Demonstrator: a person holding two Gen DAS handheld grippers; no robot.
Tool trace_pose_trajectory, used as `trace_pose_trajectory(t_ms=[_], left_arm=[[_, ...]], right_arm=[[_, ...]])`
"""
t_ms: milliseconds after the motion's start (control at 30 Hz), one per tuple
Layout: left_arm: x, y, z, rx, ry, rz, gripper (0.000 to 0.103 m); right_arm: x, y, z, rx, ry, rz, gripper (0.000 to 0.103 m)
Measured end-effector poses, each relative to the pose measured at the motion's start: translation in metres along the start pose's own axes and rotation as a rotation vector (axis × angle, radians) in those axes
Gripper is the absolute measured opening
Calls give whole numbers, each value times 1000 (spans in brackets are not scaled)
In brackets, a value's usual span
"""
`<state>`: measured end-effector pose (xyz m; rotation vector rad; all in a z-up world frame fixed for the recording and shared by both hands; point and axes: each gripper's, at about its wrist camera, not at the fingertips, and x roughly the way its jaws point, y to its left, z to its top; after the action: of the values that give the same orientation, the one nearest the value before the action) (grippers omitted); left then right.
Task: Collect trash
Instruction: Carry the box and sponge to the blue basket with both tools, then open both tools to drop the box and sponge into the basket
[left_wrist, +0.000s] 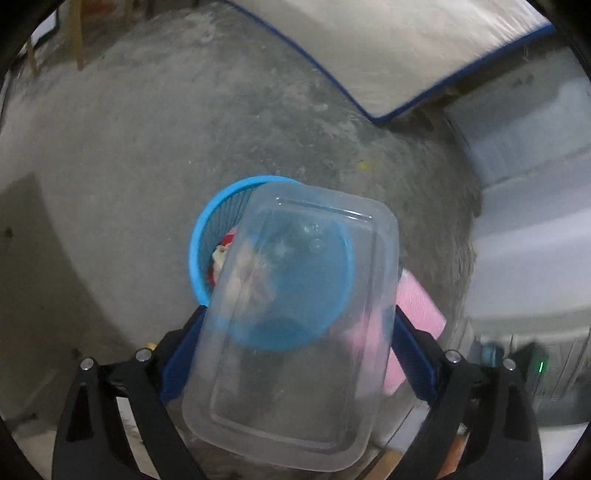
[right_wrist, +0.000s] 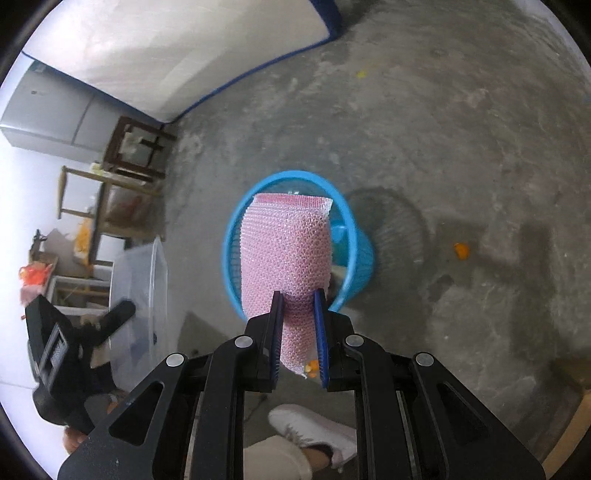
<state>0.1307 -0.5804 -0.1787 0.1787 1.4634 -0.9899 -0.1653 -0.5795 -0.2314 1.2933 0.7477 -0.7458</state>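
My left gripper (left_wrist: 295, 332) is shut on a clear plastic food container (left_wrist: 295, 332), held above a blue mesh waste basket (left_wrist: 207, 229) that has some trash inside. My right gripper (right_wrist: 299, 306) is shut on a pink bubble-wrap pouch (right_wrist: 284, 251), held over the same basket (right_wrist: 236, 221). The pouch also shows at the right of the left wrist view (left_wrist: 421, 306). The container and left gripper show at the left of the right wrist view (right_wrist: 140, 295). An orange scrap (right_wrist: 461, 251) lies on the floor right of the basket.
A concrete floor (left_wrist: 184, 129) surrounds the basket. A blue-edged mattress (left_wrist: 406, 48) leans at the back. Wooden stools (right_wrist: 136, 147) and a grey fridge (right_wrist: 48, 118) stand at the left. My white shoe (right_wrist: 314, 432) is near the bottom. A small yellow scrap (right_wrist: 361, 74) lies far off.
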Motion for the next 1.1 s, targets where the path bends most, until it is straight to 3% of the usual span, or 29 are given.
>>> trace_pose_trajectory(t_ms=[133, 567, 767, 967, 1100], left_arm=[[23, -7, 16, -35, 4, 3, 93], [8, -3, 14, -45, -53, -72, 97], [-39, 2, 5, -24, -115, -81, 97], [-118, 6, -20, 26, -219, -93, 97], [-167, 16, -43, 63, -281, -66, 97]], right_arm=[[17, -4, 9, 0, 10, -47, 14], [41, -2, 21, -52, -3, -171, 14], [62, 11, 27, -172, -9, -278, 15], [98, 45, 26, -469, -82, -498, 17], [124, 58, 10, -648, -57, -583, 22]])
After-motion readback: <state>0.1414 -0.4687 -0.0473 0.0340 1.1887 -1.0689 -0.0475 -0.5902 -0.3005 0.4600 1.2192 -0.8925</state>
